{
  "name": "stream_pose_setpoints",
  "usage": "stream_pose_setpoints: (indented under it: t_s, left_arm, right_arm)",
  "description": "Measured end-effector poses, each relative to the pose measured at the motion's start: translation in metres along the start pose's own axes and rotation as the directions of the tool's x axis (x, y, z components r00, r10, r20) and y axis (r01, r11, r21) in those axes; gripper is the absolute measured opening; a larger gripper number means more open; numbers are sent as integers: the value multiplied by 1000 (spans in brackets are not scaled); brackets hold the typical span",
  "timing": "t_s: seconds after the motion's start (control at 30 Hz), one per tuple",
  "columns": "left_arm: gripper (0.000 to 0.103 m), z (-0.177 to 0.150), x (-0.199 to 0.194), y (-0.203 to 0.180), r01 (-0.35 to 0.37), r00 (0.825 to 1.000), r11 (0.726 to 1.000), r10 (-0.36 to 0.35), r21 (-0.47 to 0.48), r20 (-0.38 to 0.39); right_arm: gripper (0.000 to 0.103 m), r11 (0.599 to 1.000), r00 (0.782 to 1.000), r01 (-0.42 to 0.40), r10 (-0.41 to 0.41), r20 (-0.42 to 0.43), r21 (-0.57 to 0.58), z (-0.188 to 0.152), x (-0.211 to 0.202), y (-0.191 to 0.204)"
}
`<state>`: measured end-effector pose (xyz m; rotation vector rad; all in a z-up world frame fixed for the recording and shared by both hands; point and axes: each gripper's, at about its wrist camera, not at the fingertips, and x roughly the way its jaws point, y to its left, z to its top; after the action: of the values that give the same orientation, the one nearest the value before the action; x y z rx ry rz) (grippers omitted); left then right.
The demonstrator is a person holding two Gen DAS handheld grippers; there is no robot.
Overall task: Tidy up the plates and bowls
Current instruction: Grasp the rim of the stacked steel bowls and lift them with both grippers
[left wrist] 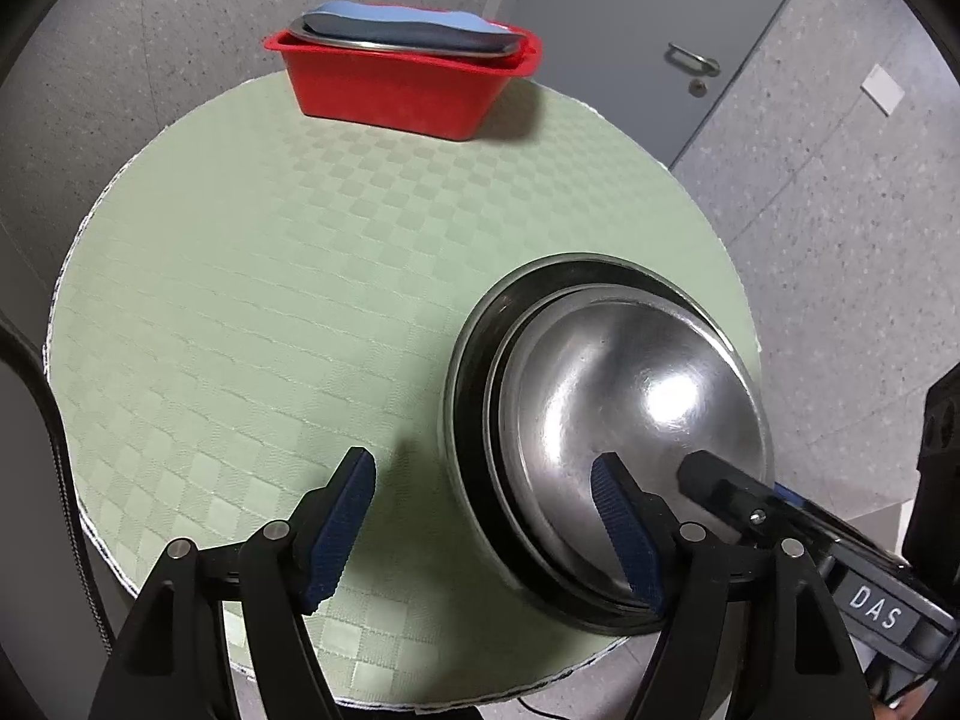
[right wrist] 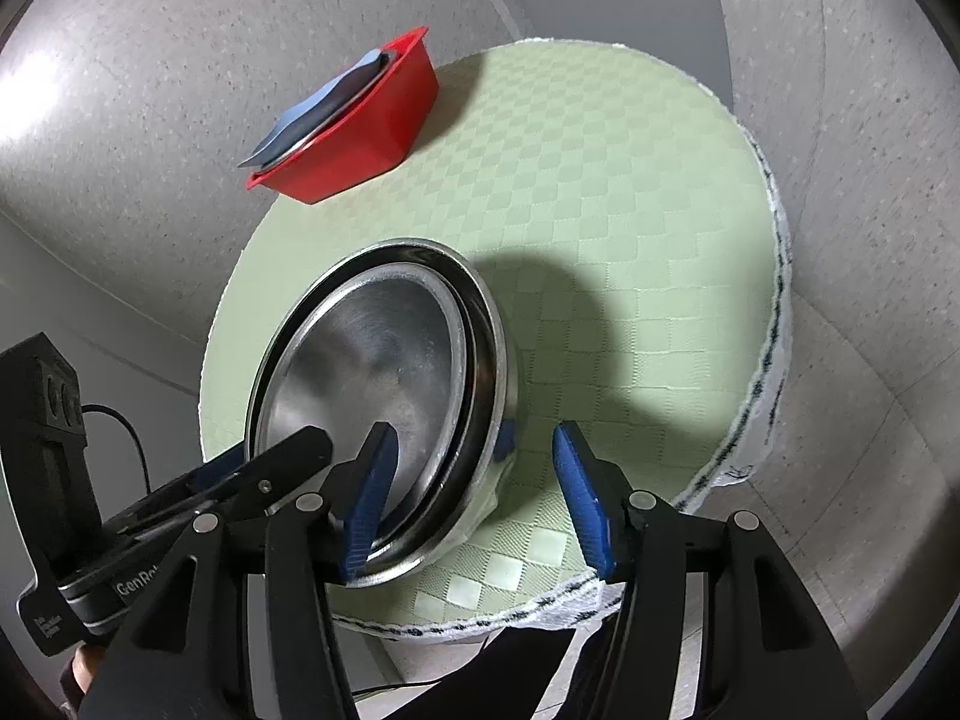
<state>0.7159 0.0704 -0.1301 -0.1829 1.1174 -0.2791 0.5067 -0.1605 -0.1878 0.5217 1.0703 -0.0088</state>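
A stack of nested steel bowls [left wrist: 630, 414] stands on the round green table [left wrist: 270, 300] at its near right edge; it also shows in the right wrist view [right wrist: 372, 384]. My left gripper [left wrist: 486, 516] is open, its jaws straddling the stack's near rim, the right pad inside the top bowl. My right gripper [right wrist: 474, 498] is open and straddles the same rim from the other side. A red bin [left wrist: 396, 84] at the far edge holds a steel plate and a blue plate [left wrist: 396, 24]; the bin also shows in the right wrist view [right wrist: 360, 126].
The table is covered with a green checked cloth [right wrist: 630, 240] with a white fringe. A grey door with a handle [left wrist: 693, 57] stands behind on the right. Speckled grey floor surrounds the table.
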Motion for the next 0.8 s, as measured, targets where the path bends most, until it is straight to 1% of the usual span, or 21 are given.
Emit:
stream_pose_setpoints:
  t_s: [0.1,0.17,0.2,0.23,0.33,0.43,0.53,0.67,0.8]
  left_arm:
    - [63,2,8,0,7,1000,1000,-7,11,-20]
    - [58,6,15,0,21,999,1000,-21,11,-38]
    - [48,7,18,-1,26,999,1000,-25,17,-43]
    - [41,9,21,-3,36,998,999,-34,32,-51]
    - [41,14,23,-8,26,999,997,-23,67,-47]
    - [40,21,24,-10,25,999,996,-21,82,-47]
    - [39,32,22,-11,28,999,995,-25,94,-31]
    - [38,55,16,-10,44,999,993,-45,110,1]
    - [38,80,9,-2,57,997,992,-62,114,42]
  right_arm:
    - [55,1000,1000,-16,16,-19,11,3,8,-3]
    - [51,1000,999,-29,29,-31,7,5,13,-2]
    - [47,1000,999,-28,28,-36,2,5,15,-1]
    - [47,1000,999,-21,21,-40,-3,6,17,1]
    - [46,1000,999,-7,6,-43,-15,8,19,2]
    - [46,1000,999,-14,14,-39,-6,12,17,2]
    - [46,1000,1000,-13,13,-17,-10,20,12,6]
    - [46,1000,1000,-19,20,24,-14,39,3,15]
    - [46,999,998,-27,30,62,-37,67,-3,31]
